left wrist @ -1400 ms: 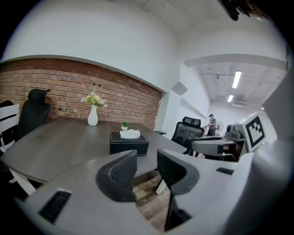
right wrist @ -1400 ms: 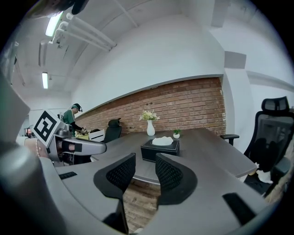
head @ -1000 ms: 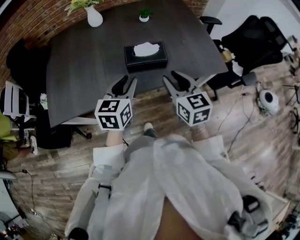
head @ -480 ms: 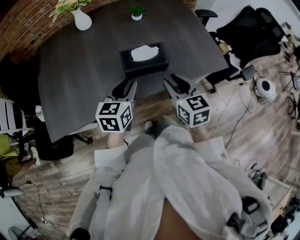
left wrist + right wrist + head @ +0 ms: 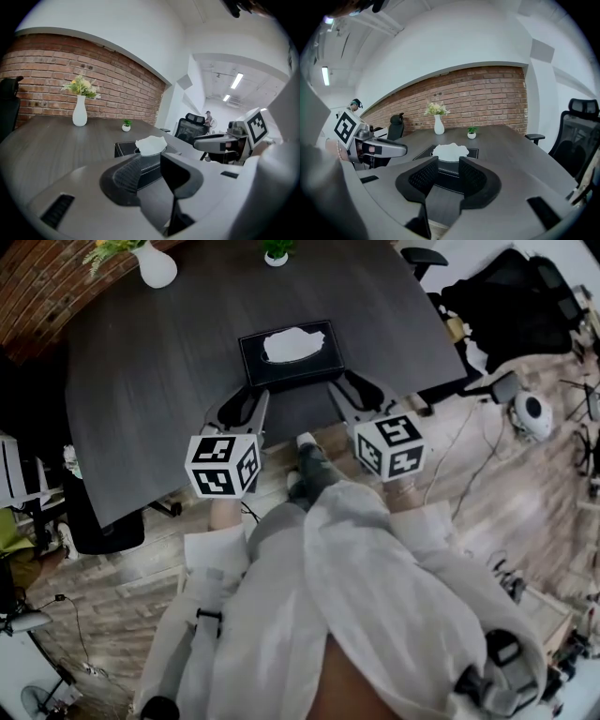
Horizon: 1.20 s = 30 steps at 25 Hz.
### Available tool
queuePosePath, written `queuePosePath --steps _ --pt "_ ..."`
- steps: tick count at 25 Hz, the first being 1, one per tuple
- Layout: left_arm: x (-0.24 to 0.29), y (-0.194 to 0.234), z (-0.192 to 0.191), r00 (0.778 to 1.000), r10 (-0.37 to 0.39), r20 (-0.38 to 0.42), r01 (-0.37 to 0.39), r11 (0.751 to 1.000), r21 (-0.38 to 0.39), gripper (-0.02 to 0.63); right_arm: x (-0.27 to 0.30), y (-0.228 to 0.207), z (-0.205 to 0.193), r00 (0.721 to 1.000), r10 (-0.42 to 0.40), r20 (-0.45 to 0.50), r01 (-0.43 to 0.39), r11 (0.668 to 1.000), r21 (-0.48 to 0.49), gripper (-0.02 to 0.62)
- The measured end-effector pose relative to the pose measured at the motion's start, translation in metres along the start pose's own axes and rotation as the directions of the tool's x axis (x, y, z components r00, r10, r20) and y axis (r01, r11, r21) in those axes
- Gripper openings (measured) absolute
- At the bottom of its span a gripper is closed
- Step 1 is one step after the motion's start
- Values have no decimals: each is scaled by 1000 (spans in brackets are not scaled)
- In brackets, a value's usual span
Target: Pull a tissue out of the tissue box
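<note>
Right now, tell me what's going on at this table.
A person holds a two-jaw gripper in each hand, both aimed at the black tissue box on the dark table. The left gripper and the right gripper hang just short of the box, jaws apart and empty. A white tissue sticks up from the box's slot, not yet pulled. A white vase and a small potted plant stand at the far side.

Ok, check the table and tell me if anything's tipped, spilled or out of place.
Nothing stands out. The tissue box sits flat on the table with a tissue puffed up from its slot, and the vase and the small potted plant stand upright at the far edge. No spill or damage shows.
</note>
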<state>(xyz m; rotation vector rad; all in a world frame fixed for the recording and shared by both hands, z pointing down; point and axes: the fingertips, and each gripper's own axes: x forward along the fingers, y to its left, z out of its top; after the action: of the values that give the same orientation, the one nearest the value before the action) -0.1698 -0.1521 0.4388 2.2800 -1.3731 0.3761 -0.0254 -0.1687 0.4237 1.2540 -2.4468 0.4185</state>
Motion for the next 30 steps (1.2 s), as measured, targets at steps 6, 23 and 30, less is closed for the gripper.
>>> queuePosePath --steps 6,23,30 --pt "32 8 17 999 -13 -41 16 997 70 121 37 -21 13 999 21 -24 -21 1000 -10 115" --pt "100 18 47 983 -53 -175 91 971 220 138 86 -69 15 991 95 -90 -96 995 -5 115" --pt "121 13 49 968 -59 -243 143 927 348 138 90 -72 4 983 139 -118 -139 990 9 121"
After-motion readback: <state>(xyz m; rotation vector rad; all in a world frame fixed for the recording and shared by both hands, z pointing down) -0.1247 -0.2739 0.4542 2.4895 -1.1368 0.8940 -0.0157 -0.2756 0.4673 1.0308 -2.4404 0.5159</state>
